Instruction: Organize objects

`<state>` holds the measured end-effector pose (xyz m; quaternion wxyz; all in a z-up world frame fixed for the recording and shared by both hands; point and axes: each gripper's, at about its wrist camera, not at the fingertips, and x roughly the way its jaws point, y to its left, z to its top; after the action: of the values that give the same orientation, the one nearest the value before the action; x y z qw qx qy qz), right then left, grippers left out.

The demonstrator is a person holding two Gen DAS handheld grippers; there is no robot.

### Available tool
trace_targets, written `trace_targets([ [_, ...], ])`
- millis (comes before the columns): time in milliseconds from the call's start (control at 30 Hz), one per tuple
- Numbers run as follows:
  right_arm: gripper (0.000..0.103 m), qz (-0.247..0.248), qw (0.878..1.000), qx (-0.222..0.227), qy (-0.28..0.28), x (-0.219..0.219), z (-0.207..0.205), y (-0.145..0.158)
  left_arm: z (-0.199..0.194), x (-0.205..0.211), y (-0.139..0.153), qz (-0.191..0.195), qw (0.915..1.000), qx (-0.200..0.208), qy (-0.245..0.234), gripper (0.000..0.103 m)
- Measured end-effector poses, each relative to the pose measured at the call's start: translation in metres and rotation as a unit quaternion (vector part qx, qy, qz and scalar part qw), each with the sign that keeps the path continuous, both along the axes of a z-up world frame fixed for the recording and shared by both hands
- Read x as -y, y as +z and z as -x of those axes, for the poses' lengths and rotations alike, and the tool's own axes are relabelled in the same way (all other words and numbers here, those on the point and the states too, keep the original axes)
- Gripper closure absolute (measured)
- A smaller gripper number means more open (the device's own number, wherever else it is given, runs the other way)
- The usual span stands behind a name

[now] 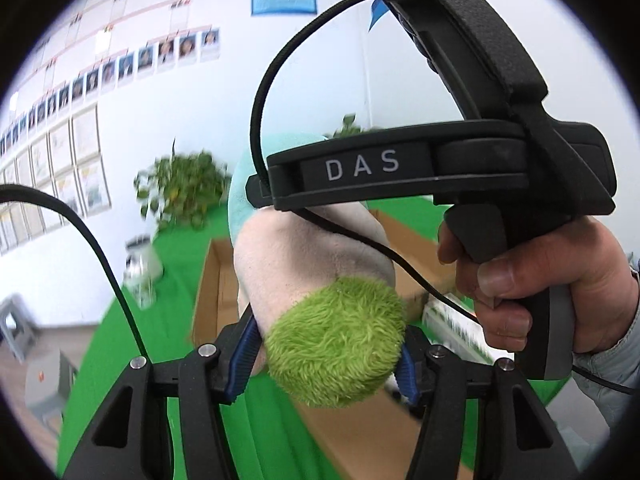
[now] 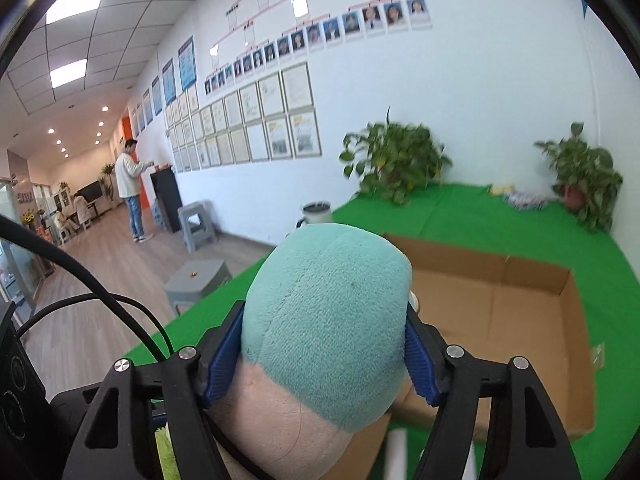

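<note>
We carry the plush toy (image 1: 320,280) two-handed — left gripper (image 1: 324,356) pinching its fuzzy green end, right gripper (image 2: 326,356) pinching its teal end — above the cardboard box (image 2: 520,300); soft, light, compressible, so grip the bulk.

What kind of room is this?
Probably an office lobby or hallway: rows of framed papers and portrait photos on the wall, potted plants, and a long corridor with ceiling lights.

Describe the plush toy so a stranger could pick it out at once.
Find the green-covered table with the open cardboard box. Above its near edge, both grippers clamp one plush toy. It alone is soft: teal end, cream middle, shaggy lime-green end.
</note>
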<state>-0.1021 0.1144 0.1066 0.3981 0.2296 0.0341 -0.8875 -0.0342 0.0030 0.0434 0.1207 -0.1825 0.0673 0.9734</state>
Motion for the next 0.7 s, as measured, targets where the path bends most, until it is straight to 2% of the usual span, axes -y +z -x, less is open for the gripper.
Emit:
trace_targets([
  [167, 0.035, 0.011, 1.000, -0.028, -0.005, -0.008, 0.019, 0.042, 0.029, 0.002, 0.029, 0.001, 0.9997, -0.023, 0.001, 0.046],
  [333, 0.035, 0.013, 0.999, -0.035, -0.004, 0.001, 0.042, 0.065, 0.056, 0.014, 0.042, -0.004, 0.9997, -0.025, 0.006, 0.046],
  [400, 0.035, 0.014, 0.999, -0.034, -0.001, 0.012, 0.056, 0.072, 0.084, 0.024, 0.044, -0.004, 0.9997, -0.023, 0.008, 0.046],
  [533, 0.034, 0.019, 1.000, -0.016, 0.006, 0.036, 0.092, 0.070, 0.110, 0.038, 0.042, -0.001, 0.9998, -0.014, 0.015, 0.046],
  [700, 0.034, 0.018, 1.000, 0.010, 0.020, 0.066, 0.136, 0.049, 0.132, 0.053, 0.025, -0.001, 0.9996, 0.006, 0.026, 0.046],
])
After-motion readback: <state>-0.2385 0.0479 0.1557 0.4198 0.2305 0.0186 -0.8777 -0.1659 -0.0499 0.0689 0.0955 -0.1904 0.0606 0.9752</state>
